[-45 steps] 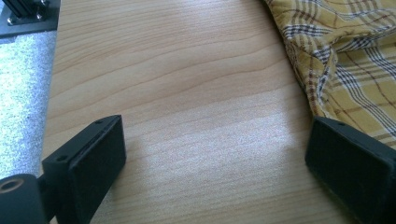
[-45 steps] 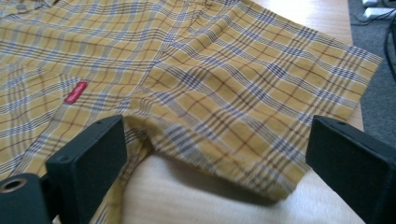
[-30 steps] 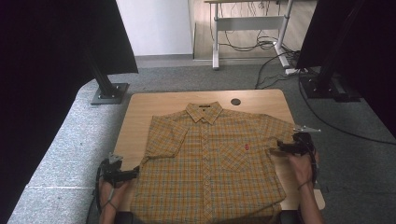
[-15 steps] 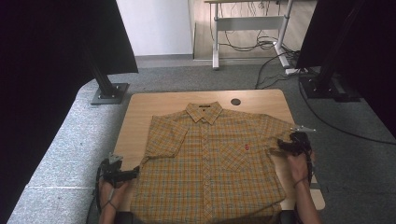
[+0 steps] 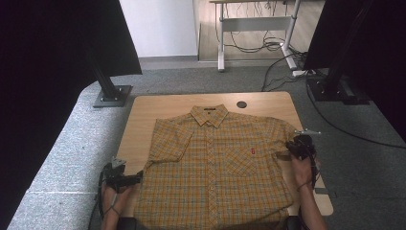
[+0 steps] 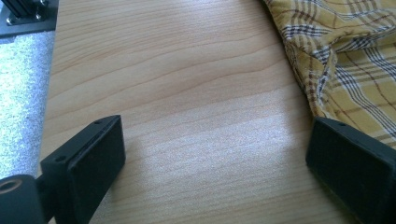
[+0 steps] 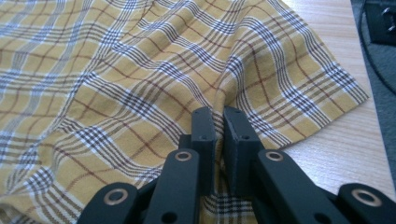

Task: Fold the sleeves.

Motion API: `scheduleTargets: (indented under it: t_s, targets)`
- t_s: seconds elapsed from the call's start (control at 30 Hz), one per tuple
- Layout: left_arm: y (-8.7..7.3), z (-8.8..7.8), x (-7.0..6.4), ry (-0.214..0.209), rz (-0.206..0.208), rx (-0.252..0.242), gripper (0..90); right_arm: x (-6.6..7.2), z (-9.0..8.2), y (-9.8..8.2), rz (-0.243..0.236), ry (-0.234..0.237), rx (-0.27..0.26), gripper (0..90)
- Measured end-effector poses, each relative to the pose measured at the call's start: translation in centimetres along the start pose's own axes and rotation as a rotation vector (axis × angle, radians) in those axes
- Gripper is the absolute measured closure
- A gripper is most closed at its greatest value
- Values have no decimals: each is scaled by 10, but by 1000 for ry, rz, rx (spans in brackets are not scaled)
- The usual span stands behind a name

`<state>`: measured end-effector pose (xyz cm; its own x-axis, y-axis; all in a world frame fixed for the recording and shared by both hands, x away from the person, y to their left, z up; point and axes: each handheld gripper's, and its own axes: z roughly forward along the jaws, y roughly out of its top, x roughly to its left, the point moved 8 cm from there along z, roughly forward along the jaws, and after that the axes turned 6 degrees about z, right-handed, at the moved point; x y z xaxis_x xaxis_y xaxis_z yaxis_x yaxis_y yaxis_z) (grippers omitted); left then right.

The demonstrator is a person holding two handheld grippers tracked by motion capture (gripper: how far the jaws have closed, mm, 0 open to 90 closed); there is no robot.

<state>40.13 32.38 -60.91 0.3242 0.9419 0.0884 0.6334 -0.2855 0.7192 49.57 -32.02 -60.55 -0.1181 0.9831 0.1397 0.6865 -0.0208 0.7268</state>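
A yellow plaid short-sleeved shirt (image 5: 215,163) lies flat and buttoned on the wooden table (image 5: 167,103), collar toward the far side. My right gripper (image 5: 283,154) is at the shirt's right sleeve. Its jaws have just been closing, and in the right gripper view the gripper (image 7: 219,126) is shut with a fold of sleeve fabric (image 7: 116,70) pinched between the pads. My left gripper (image 5: 138,178) rests low on the table beside the shirt's left side. In the left gripper view it (image 6: 215,154) stands open over bare wood, one jaw touching the shirt's edge (image 6: 345,56).
A round cable hole (image 5: 241,104) sits near the table's far edge. Black stands (image 5: 111,91) (image 5: 335,86) rise at both far corners on grey carpet. A desk frame with cables (image 5: 258,33) stands farther back.
The right gripper's jaws have closed on the sleeve fabric, with the hand shifting only slightly. The left gripper and the shirt's body have stayed where they were.
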Motion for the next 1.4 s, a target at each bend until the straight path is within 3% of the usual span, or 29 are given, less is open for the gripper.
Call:
scheduleTargets:
  t_s: [0.27, 0.7, 1.1, 1.4]
  targets:
    - [0, 0, 0, -1, 0, -1, 50, 12, -7, 11, 0, 34, -29, 831]
    - [0, 0, 0, -3, 2, -2, 53, 60, -18, 34, -85, 119, -94, 821]
    - [0, 0, -1, -5, 4, -2, 54, 110, -5, 37, -201, 171, -70, 817]
    - [0, 0, -1, -6, 6, -2, 54, 140, 7, 34, -251, 207, -41, 817]
